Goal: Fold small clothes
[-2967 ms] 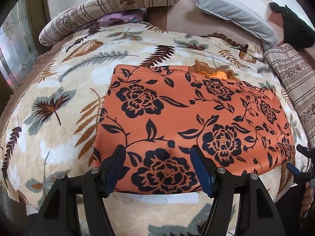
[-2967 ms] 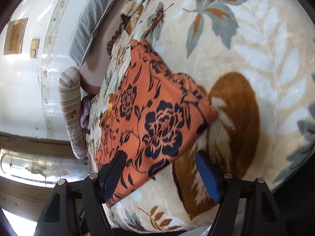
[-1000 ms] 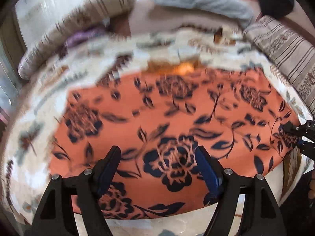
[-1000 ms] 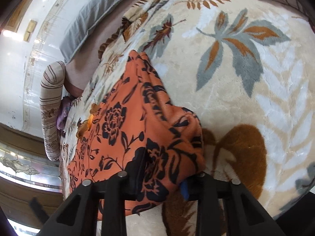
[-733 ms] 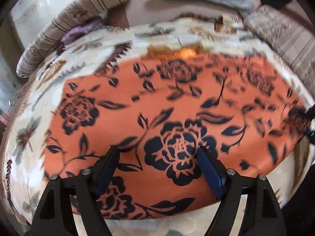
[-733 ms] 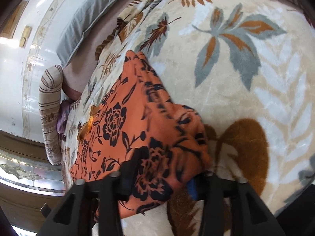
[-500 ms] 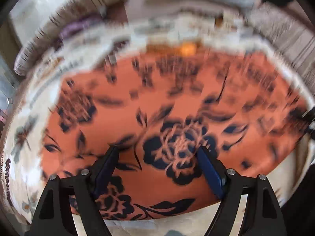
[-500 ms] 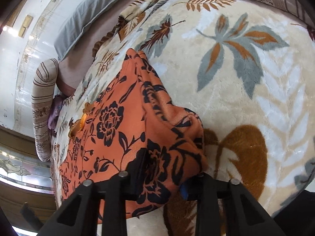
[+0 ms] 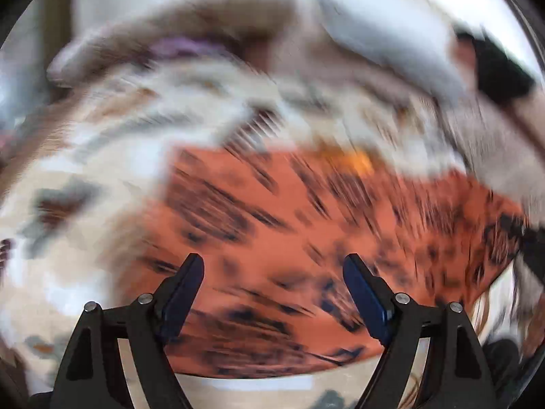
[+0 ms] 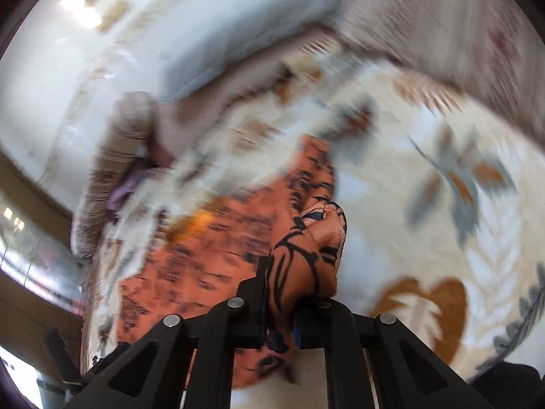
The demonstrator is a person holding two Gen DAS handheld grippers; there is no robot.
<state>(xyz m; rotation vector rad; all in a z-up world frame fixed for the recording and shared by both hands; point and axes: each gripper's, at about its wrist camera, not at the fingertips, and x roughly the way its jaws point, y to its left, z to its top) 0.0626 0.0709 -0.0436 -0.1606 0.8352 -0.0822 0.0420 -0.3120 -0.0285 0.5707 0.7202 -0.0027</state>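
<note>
An orange garment with black flowers (image 9: pixel 306 238) lies flat on the leaf-patterned blanket (image 9: pixel 85 238); the view is blurred by motion. My left gripper (image 9: pixel 272 293) is open and empty above the garment's near edge. My right gripper (image 10: pixel 282 303) is shut on a bunched corner of the orange garment (image 10: pixel 303 262) and lifts it off the blanket (image 10: pixel 425 238). The rest of the garment (image 10: pixel 211 255) trails to the left, still on the bed.
A striped bolster (image 9: pixel 153 51) and a grey pillow (image 9: pixel 381 41) lie at the head of the bed. A striped pillow (image 10: pixel 460 34) sits at the far right. A dark object (image 9: pixel 500 71) is at the top right.
My right gripper has raised the gripped corner and swung. My left gripper has shifted quickly over the garment, staying open. Both views are now motion-blurred.
</note>
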